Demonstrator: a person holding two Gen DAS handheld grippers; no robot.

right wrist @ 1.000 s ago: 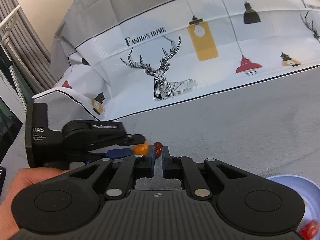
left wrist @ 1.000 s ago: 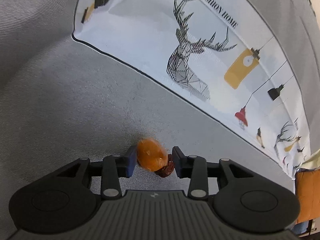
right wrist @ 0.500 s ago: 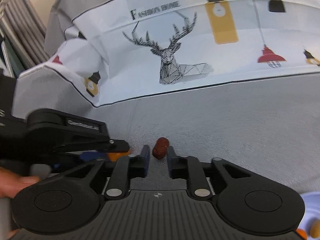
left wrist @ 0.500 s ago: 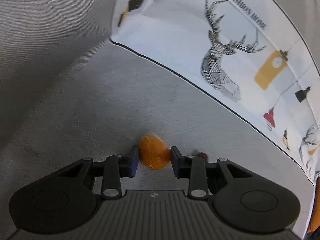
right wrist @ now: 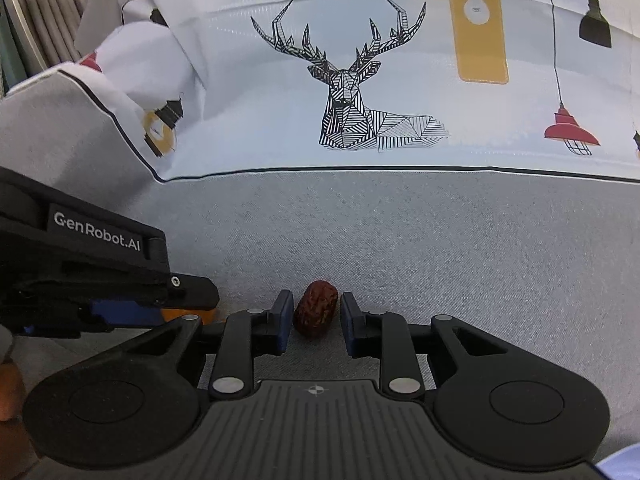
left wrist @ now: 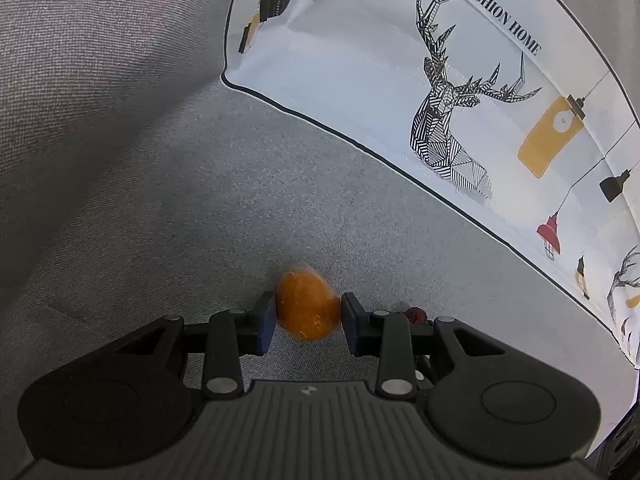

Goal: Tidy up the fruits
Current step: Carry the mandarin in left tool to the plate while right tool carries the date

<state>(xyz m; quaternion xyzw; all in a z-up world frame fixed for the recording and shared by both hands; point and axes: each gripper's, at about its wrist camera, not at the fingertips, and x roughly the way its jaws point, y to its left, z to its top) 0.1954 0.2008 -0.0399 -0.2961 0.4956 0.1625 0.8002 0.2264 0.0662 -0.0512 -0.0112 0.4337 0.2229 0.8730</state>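
A small orange fruit [left wrist: 307,305] sits between the fingers of my left gripper [left wrist: 308,316], which is shut on it just above the grey cloth. A dark red date [right wrist: 315,313] lies on the cloth between the fingers of my right gripper [right wrist: 314,318]. The right jaws are open, with a small gap on each side of the date. The date also peeks out behind the left gripper's right finger in the left wrist view [left wrist: 415,314]. The left gripper [right wrist: 120,292] shows at the left of the right wrist view, with a sliver of orange [right wrist: 188,314] under it.
A grey tablecloth [right wrist: 440,240] covers the surface. Its white printed part, with a deer [right wrist: 352,88] and lamps, rises behind the fruits. A pale blue bowl's rim [right wrist: 624,462] shows at the bottom right of the right wrist view.
The right gripper has opened and closed in around the date. The left gripper keeps its hold on the orange fruit and has shifted away from the date.
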